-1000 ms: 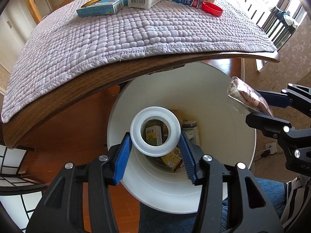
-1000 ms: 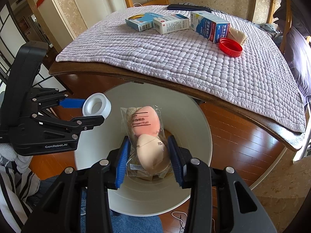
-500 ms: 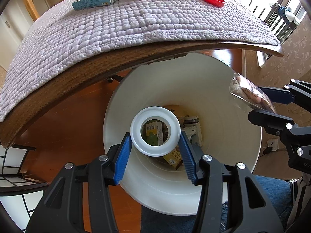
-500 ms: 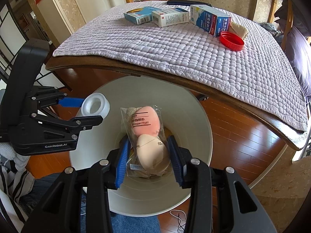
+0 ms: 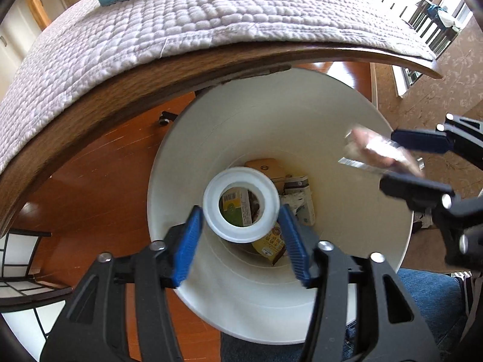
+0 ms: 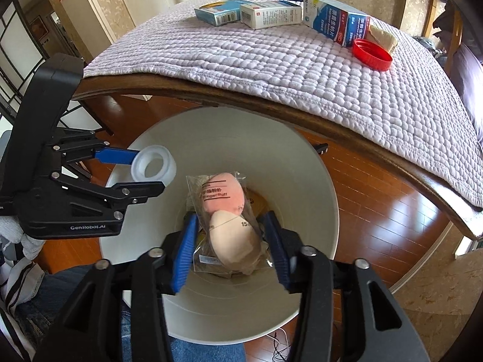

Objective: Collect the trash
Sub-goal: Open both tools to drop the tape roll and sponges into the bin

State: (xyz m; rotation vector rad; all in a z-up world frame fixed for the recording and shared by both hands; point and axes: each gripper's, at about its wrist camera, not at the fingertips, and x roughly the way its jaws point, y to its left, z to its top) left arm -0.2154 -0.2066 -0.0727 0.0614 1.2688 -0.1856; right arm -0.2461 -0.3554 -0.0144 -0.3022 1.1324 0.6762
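Note:
My left gripper point(image 5: 240, 229) is shut on a white plastic ring point(image 5: 240, 204) and holds it over the mouth of the white trash bin point(image 5: 302, 114). Cartons lie at the bin's bottom point(image 5: 297, 196). My right gripper point(image 6: 231, 241) holds a clear bag of pink and beige sponge puffs point(image 6: 226, 214) over the same bin point(image 6: 217, 132); its jaws look slightly wider and the bag is blurred in the left wrist view point(image 5: 377, 150). The ring also shows in the right wrist view point(image 6: 154, 167).
A table with a quilted lilac cover point(image 6: 302, 60) stands just behind the bin. On it lie several medicine boxes point(image 6: 271, 15), a red lid point(image 6: 372, 54) and a crumpled beige wad point(image 6: 382, 36). Wooden floor point(image 6: 377, 205) surrounds the bin.
Both grippers have moved lower and further over the bin. The bag in the right gripper has shifted down and blurs in the left wrist view; the right jaws seem to have parted a little.

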